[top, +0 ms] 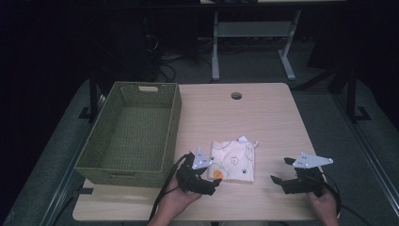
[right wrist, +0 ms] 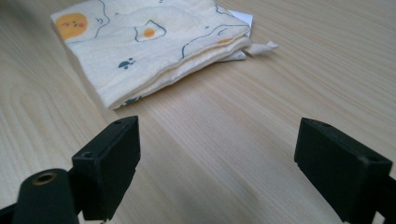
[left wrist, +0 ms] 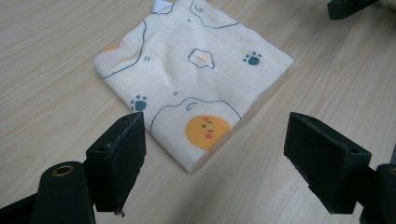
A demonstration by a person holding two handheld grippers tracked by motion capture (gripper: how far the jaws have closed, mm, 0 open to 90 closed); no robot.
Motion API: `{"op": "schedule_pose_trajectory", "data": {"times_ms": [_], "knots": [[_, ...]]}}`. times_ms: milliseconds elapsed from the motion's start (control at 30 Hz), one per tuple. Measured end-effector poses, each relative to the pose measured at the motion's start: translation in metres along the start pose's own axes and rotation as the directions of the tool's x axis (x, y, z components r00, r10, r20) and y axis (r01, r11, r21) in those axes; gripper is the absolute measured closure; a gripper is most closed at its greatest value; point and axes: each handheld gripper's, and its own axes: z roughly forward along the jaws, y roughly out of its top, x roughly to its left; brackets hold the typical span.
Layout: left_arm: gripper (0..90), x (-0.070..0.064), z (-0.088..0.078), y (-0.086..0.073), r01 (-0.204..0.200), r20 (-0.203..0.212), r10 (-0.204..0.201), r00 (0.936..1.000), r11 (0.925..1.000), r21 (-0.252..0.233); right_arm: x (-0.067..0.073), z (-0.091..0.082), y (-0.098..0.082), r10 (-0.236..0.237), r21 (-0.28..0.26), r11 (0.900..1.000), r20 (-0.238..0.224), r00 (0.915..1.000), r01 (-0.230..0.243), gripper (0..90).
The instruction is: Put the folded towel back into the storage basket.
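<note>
pale wood bench (top: pixel 277 122), folded cloth (top: pixel 233 161) lying flat near front edge, between both hands. woven green basket (top: pixel 131 132) to left of cloth, well apart from it, seen from high view along with round hole (top: pixel 236 96) in bench top near far edge.

left tongs (top: pixel 211 181) just beside near left corner of cloth in high view, jaws spread wide, nothing between pads. left gripper view: near corner of cloth (left wrist: pixel 191 88) pointing into gap between jaws, pads clear of fabric on both sides. tip of other gripper (left wrist: pixel 348 7) at top right of that view, beyond cloth.

right tongs (top: pixel 280 172) well apart from cloth on right, jaws likewise wide, holding nothing. right gripper view: bare wood between jaws, cloth (right wrist: pixel 149 46) ahead and to left, untouched.

stacked edge visible from right gripper view, several layers lying one on another, with loose tail (right wrist: pixel 261 46) and white tag (right wrist: pixel 240 17) poking out at far corner; thickness not readable from high view. top face better read from left gripper view: cream fabric, fine grid weave, dark outline shapes, small blue paw prints (left wrist: pixel 138 102), fried-egg motif (left wrist: pixel 201 57), orange round face (left wrist: pixel 208 130) near corner. slight creases across middle.
</note>
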Motion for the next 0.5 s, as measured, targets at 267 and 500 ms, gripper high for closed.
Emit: {"op": "schedule_pose_trajectory", "data": {"times_ms": [267, 500], "knots": [[21.0, 0.003, 0.005, 0.019, -0.022, -0.005, 0.022, 0.9997, 0.9995, 0.024, -0.001, -0.002, -0.001, 0.007, -0.013, 1.000, 0.001, 1.0000, -0.007, 13.7], [20.8, 0.005, 0.016, 0.027, -0.030, 0.002, 0.030, 0.9995, 0.9979, 0.057, -0.001, -0.005, -0.002, 0.007, -0.026, 1.000, 0.004, 1.0000, -0.007, 13.7]]}}
